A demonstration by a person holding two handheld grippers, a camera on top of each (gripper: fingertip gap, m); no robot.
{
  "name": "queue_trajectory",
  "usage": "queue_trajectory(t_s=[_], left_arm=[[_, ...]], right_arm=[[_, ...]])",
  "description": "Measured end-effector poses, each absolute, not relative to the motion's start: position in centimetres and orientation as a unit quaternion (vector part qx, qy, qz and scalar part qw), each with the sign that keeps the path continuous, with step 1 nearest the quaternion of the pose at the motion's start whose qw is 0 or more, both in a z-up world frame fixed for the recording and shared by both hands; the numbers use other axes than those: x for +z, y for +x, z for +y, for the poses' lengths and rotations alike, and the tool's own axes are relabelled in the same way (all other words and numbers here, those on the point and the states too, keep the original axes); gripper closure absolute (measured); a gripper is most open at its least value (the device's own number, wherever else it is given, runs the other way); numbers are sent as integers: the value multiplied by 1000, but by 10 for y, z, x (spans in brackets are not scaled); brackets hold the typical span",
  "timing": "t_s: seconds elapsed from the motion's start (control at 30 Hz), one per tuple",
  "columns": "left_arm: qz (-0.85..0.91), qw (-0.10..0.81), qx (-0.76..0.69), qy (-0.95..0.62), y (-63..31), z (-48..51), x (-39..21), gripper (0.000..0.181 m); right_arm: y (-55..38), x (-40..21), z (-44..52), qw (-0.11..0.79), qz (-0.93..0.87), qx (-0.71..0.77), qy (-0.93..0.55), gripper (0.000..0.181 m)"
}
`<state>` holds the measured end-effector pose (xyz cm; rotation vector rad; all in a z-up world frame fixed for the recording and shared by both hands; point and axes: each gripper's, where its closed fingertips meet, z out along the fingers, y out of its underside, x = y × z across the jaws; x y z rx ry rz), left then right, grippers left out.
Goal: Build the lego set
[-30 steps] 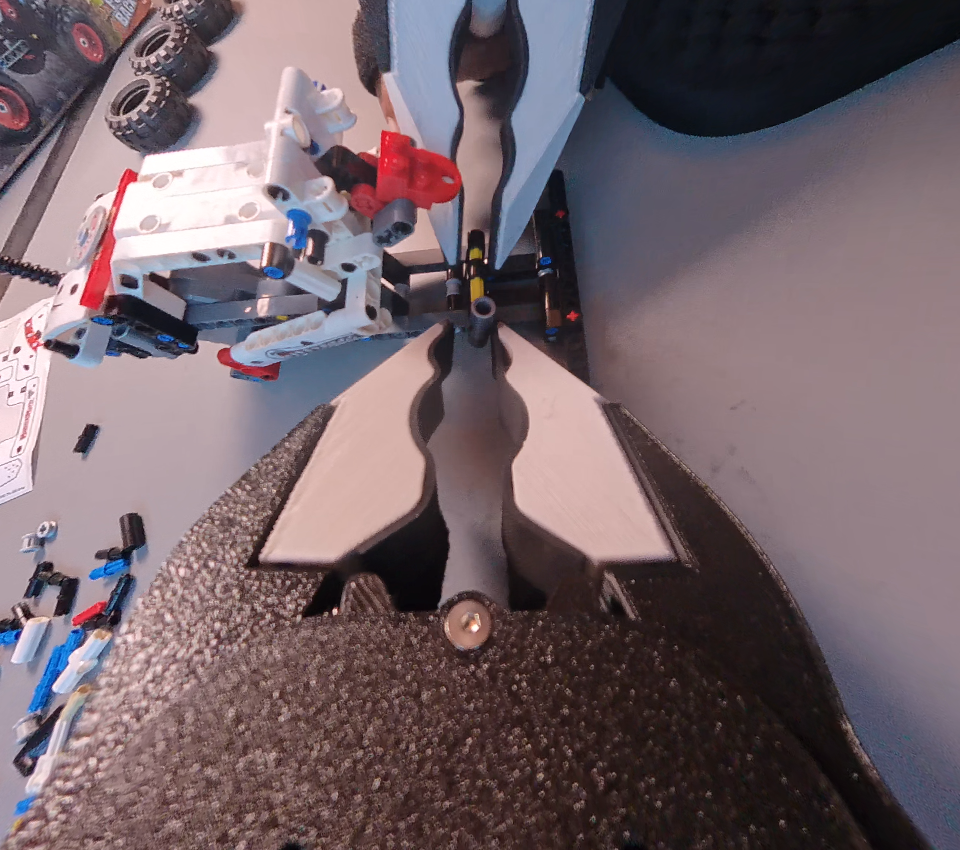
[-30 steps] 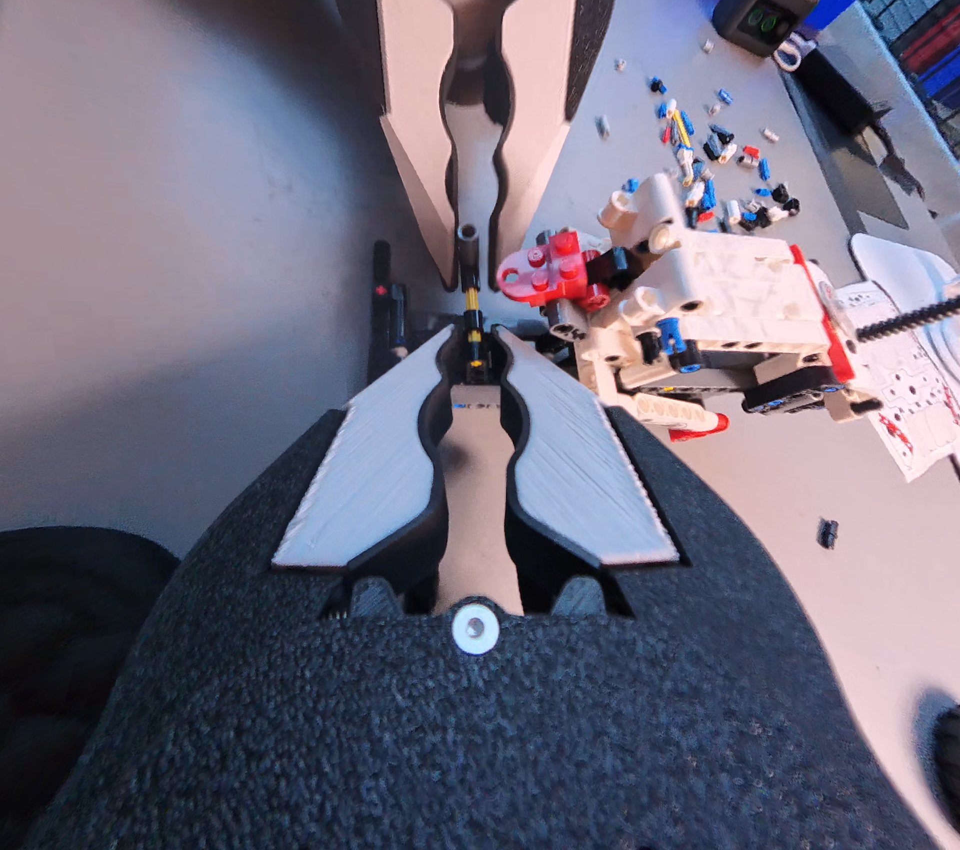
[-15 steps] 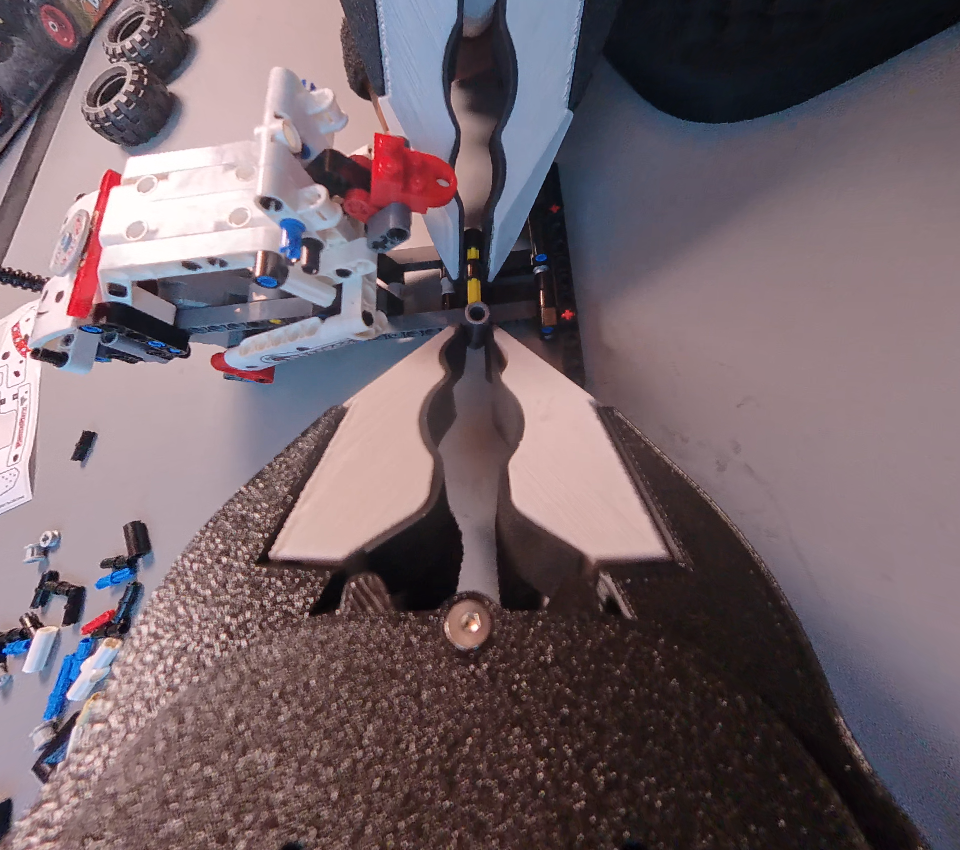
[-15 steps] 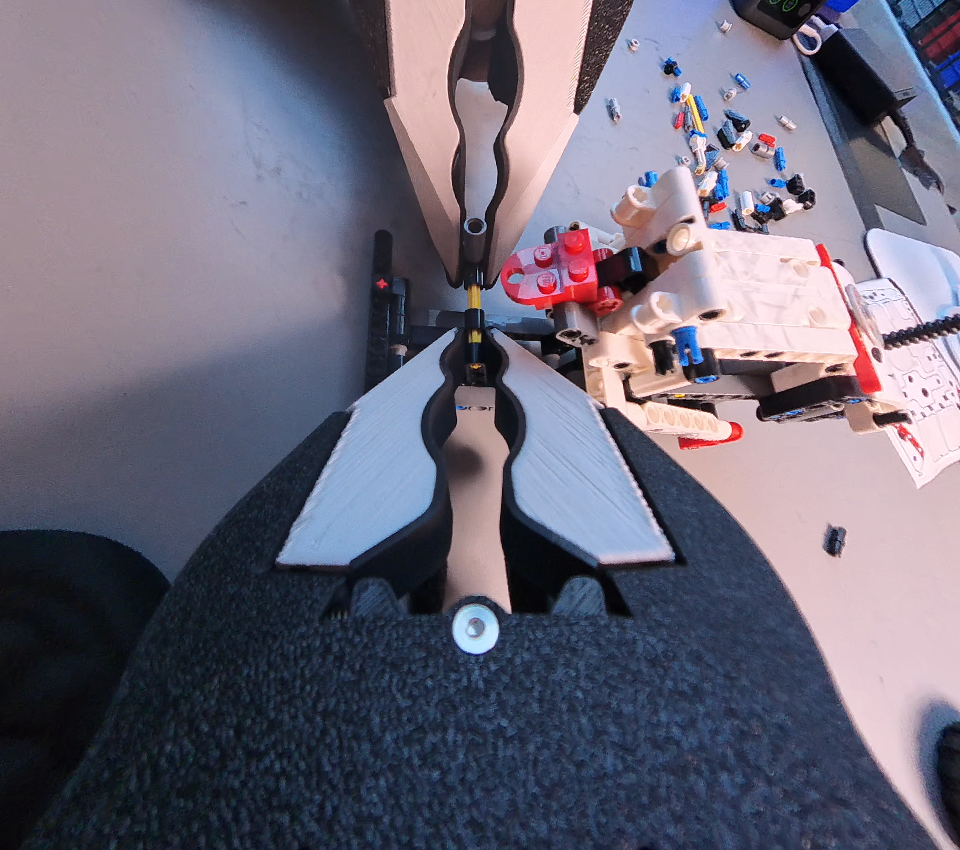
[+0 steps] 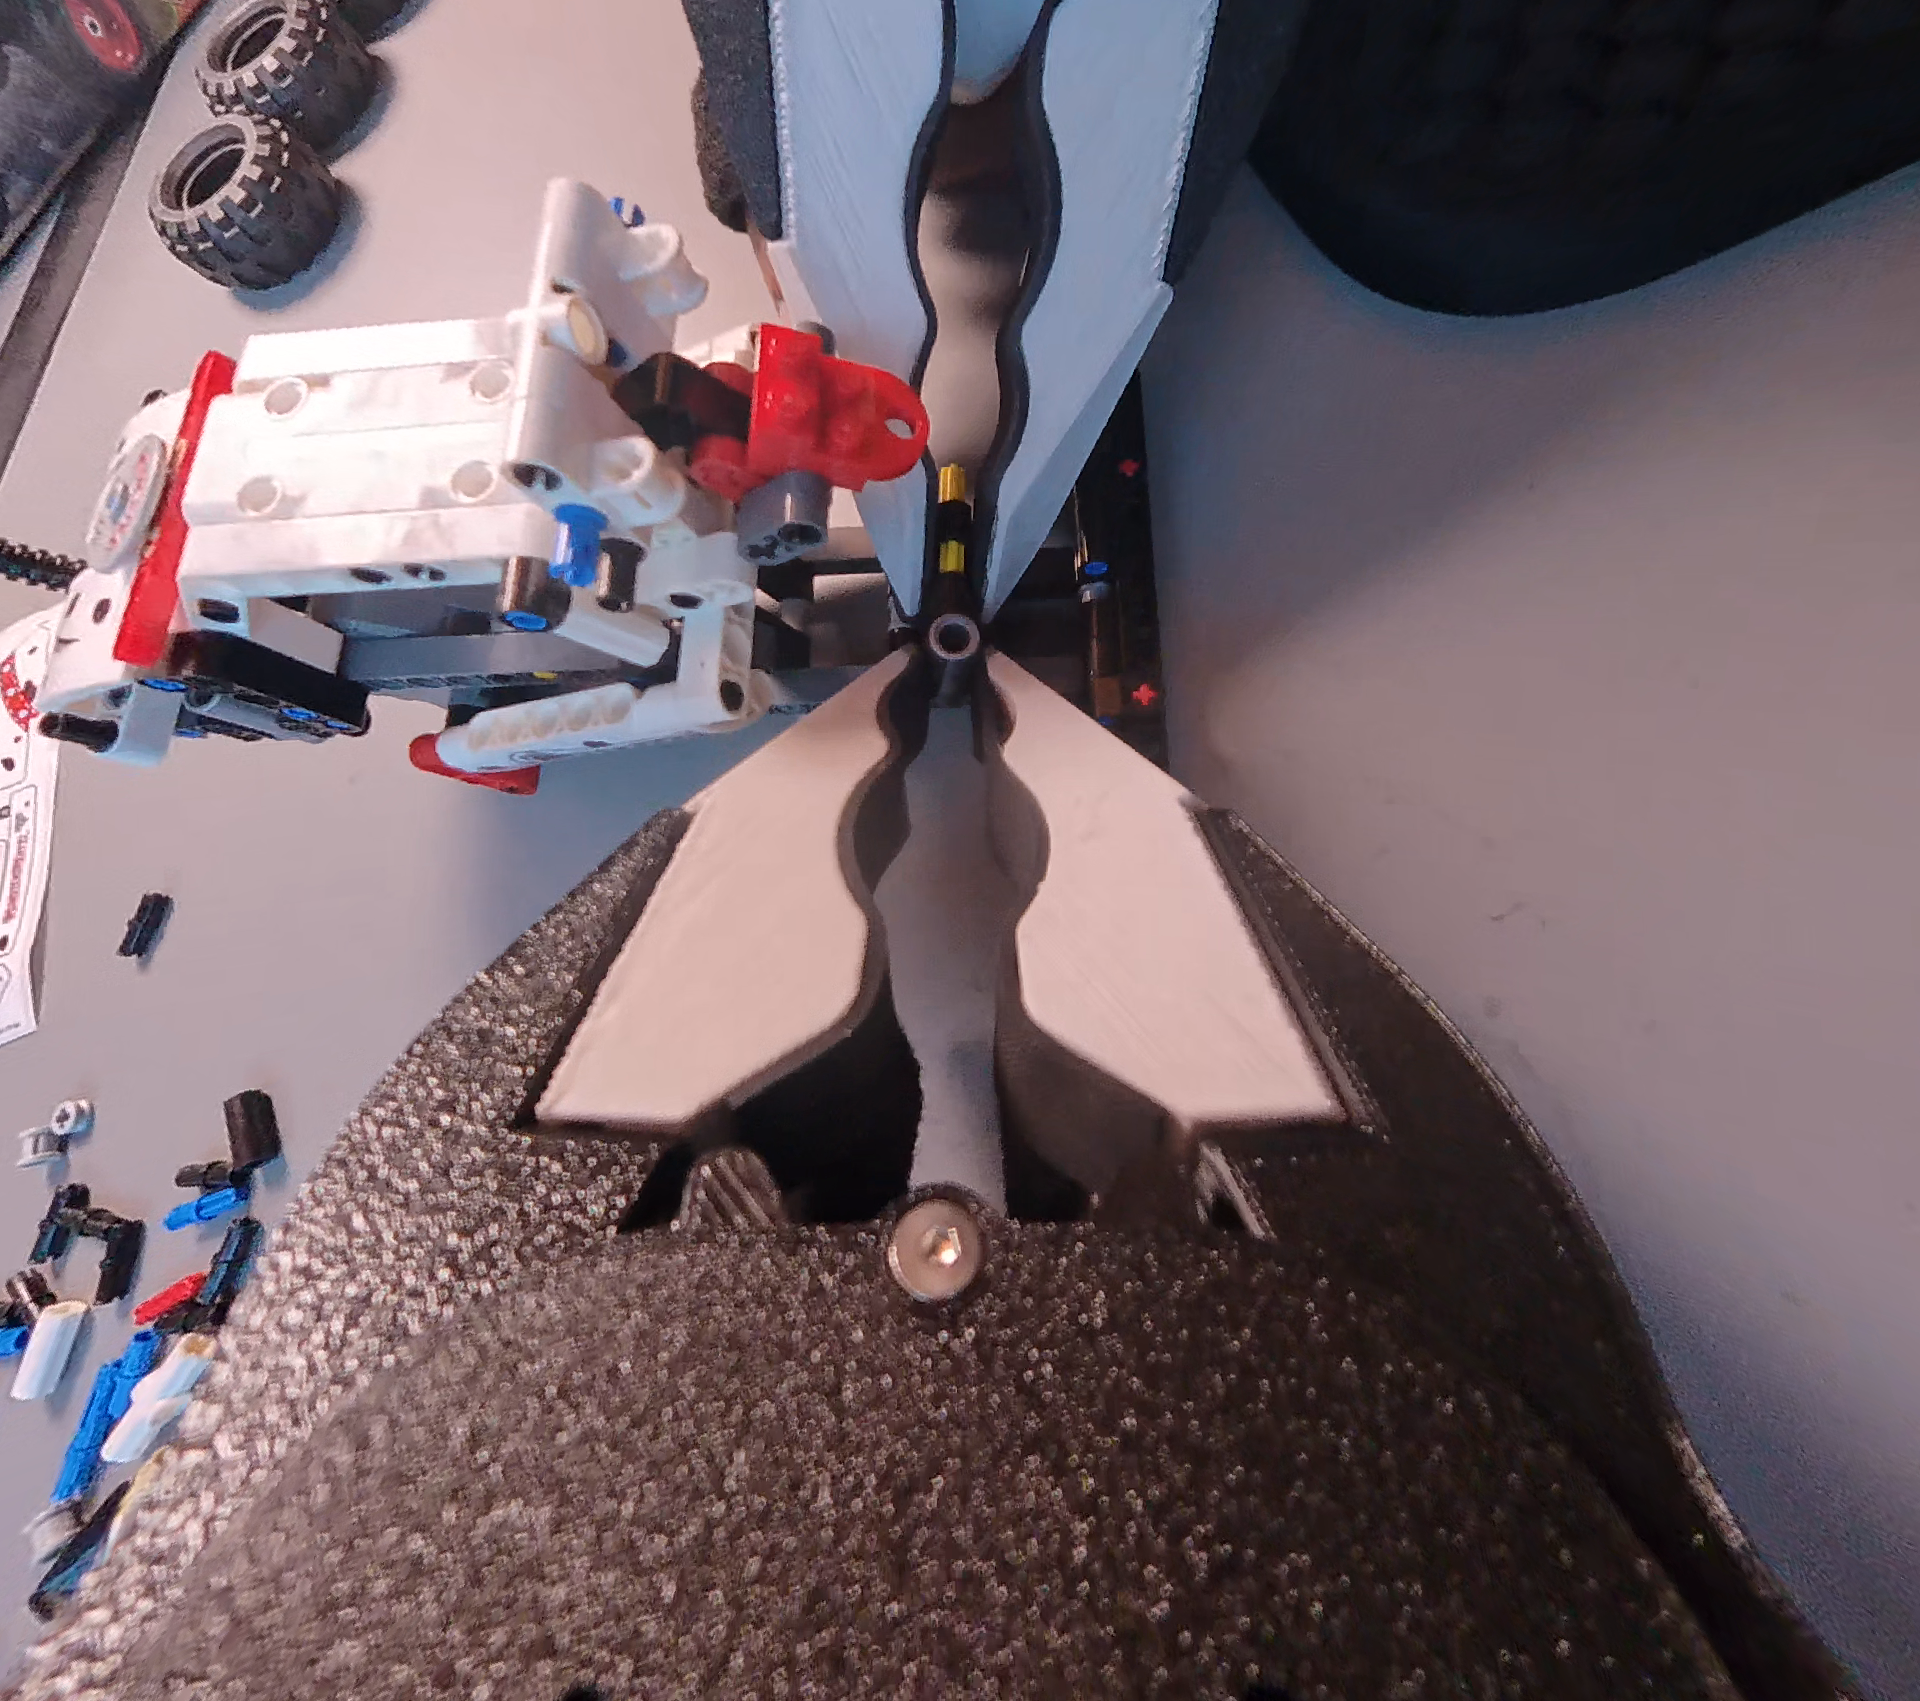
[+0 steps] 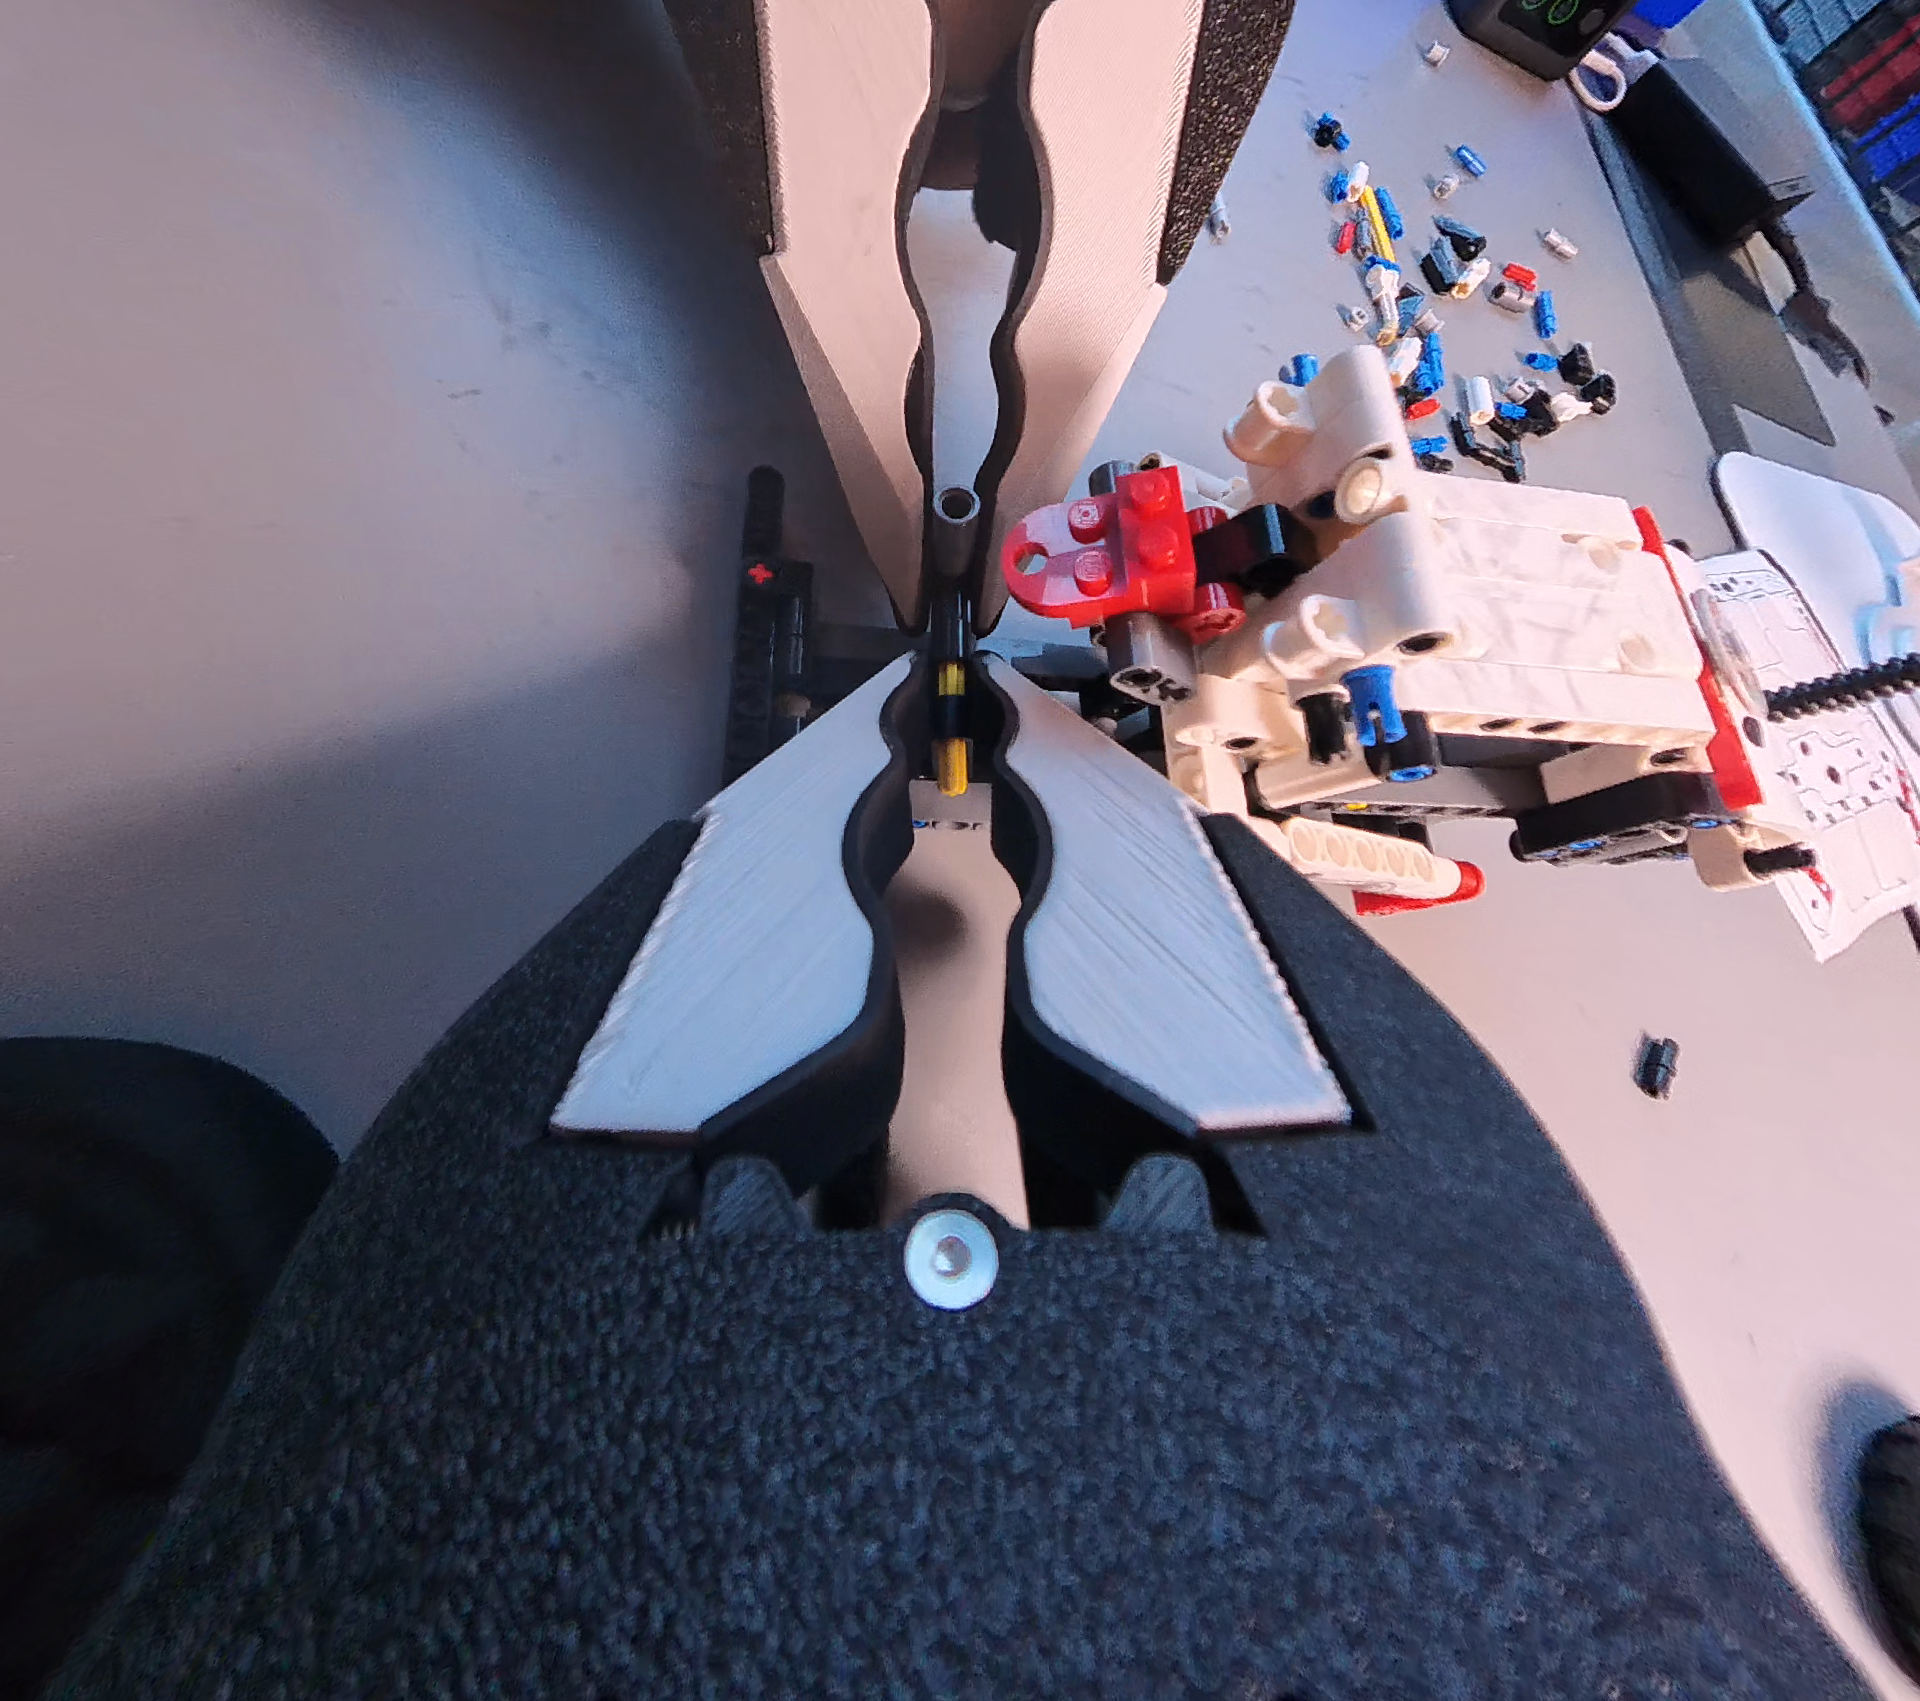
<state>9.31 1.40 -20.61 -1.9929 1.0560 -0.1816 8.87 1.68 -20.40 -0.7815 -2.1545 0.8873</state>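
Pinching a small dark grey bush (image 5: 953, 649) at its tips, the left gripper (image 5: 951, 675) is clamped on that part and meets the right gripper (image 5: 951, 581) nose to nose over the grey table (image 5: 1507, 612). Seen from the right wrist, the right gripper (image 6: 951, 695) is closed on a thin axle with yellow and black bands (image 6: 949, 716), and the bush (image 6: 954, 534) sits at that axle's far end, held by the left gripper (image 6: 951, 591). Whether the bush is already seated I cannot tell. Just left of the tips in the left wrist view lies the white and red truck body (image 5: 416, 529), its black frame reaching under the tips. Farther off stand three black tyres (image 5: 270, 124); loose pins (image 5: 114, 1319) lie near left. My judgement: any tilt between the two tools could bind the bush or pop the axle out, and a hard push may shove the truck sideways
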Motion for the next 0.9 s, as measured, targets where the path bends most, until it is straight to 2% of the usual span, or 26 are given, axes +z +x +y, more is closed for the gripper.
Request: queue_trajectory(t_s=[0.1, 0.2, 0.33, 0.47, 0.63, 0.9], left_arm=[[420, 432, -80, -794, 93, 14, -206, 175], [428, 433, -79, -789, 89, 11, -206, 175], [424, 432, -103, -789, 85, 6, -206, 174], [414, 438, -112, -790, 86, 6, -204, 159], [424, 437, -97, -787, 90, 9, -203, 174], [423, 440, -89, -787, 93, 12, -203, 176]], right_arm=[[88, -203, 18, 346, -825, 333, -297, 174], [91, -199, 21, 343, -821, 341, -303, 163], [96, -202, 27, 328, -824, 341, -312, 166], [94, -202, 22, 331, -825, 340, -306, 168], [92, -204, 19, 335, -828, 332, -302, 174], [93, -204, 19, 331, -827, 337, -305, 175]])
